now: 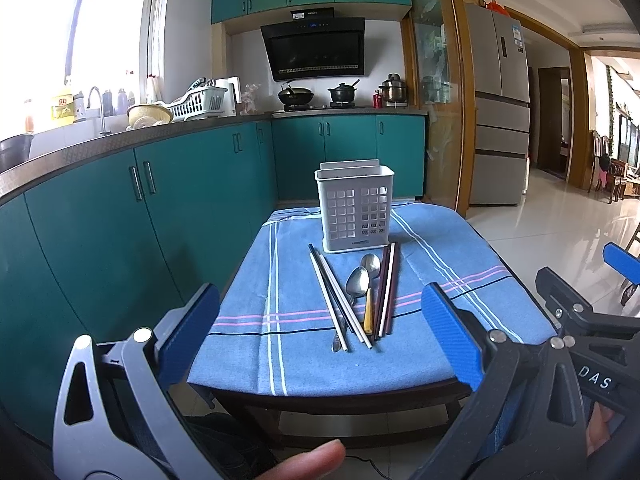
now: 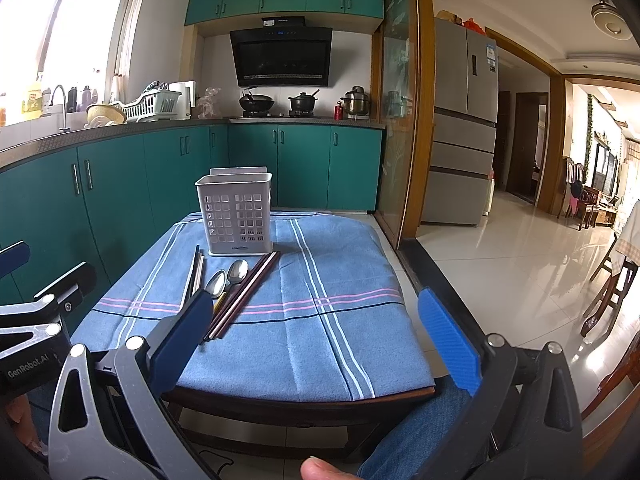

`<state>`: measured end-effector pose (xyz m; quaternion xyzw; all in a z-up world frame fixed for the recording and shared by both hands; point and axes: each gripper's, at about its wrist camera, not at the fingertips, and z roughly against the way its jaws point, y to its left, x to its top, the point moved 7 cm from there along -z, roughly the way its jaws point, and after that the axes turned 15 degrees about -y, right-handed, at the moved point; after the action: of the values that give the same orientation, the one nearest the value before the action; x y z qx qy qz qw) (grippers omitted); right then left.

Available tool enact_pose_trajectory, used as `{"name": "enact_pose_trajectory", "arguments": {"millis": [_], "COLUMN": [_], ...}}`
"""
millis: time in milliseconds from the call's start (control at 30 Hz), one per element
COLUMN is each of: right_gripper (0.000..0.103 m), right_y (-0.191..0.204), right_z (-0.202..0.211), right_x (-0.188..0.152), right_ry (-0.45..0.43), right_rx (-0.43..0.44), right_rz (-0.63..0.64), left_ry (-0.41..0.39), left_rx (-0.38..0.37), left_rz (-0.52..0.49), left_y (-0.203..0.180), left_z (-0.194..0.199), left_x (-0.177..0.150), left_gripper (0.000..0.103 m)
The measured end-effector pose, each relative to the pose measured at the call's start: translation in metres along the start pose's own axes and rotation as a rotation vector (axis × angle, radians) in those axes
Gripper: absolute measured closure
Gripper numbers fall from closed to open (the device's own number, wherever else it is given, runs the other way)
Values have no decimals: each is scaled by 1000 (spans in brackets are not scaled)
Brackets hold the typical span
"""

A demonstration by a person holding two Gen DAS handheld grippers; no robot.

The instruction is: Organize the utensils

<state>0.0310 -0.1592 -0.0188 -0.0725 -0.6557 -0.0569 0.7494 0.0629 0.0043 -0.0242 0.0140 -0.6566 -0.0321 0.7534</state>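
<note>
A white slotted utensil holder (image 1: pixel 355 208) stands upright at the far side of a small table under a blue striped cloth (image 1: pixel 460 276). In front of it lie white chopsticks (image 1: pixel 338 300), two metal spoons (image 1: pixel 362 278) and dark chopsticks (image 1: pixel 387 292). My left gripper (image 1: pixel 320 340) is open and empty, hovering before the table's near edge. My right gripper (image 2: pixel 316 340) is open and empty, also near the front edge; its left finger hides part of the utensils. The holder (image 2: pixel 237 214), spoons (image 2: pixel 228 278) and dark chopsticks (image 2: pixel 244 296) show in the right wrist view.
Teal cabinets (image 1: pixel 120 220) and a counter run close along the table's left. A stove with pots stands behind. Tiled floor (image 2: pixel 500 264) opens to the right, with a fridge (image 2: pixel 464 120) and wooden chairs (image 2: pixel 608 292). My right gripper shows at the left view's right edge (image 1: pixel 580 308).
</note>
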Motion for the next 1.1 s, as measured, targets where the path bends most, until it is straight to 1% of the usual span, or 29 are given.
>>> {"name": "enact_pose_trajectory", "arguments": {"millis": [133,267,367,600,767,967,1100], "right_gripper": [3,3,3,3,3,3,3], "right_y": [-1,-1,-1,0,0,2,4], "right_z": [0,0,-1,-1,-1,-7,-15], "right_x": [2,3,5,7,7,4,-1], "right_ry": [-1,-3,-5,-5,-4,1,7], "right_rx": [-1,0,-1,-4,0,-1,-19], "right_rz": [0,1,1,1,1,10,55], "left_ry": [-4,-16,-8,-3,0,5,21], "left_rx": [-13,-18,-29,-22,-31,-8,18], "left_rz": [20,15,20,49,40,43,42], "left_y": [2,1,1,5,4,8,14], "left_z": [0,0,-2,-4,-6,-9,-17], "left_x": [1,3,2,0,-1,-5,-12], "left_gripper": [4,4,4,4,4,4,4]}}
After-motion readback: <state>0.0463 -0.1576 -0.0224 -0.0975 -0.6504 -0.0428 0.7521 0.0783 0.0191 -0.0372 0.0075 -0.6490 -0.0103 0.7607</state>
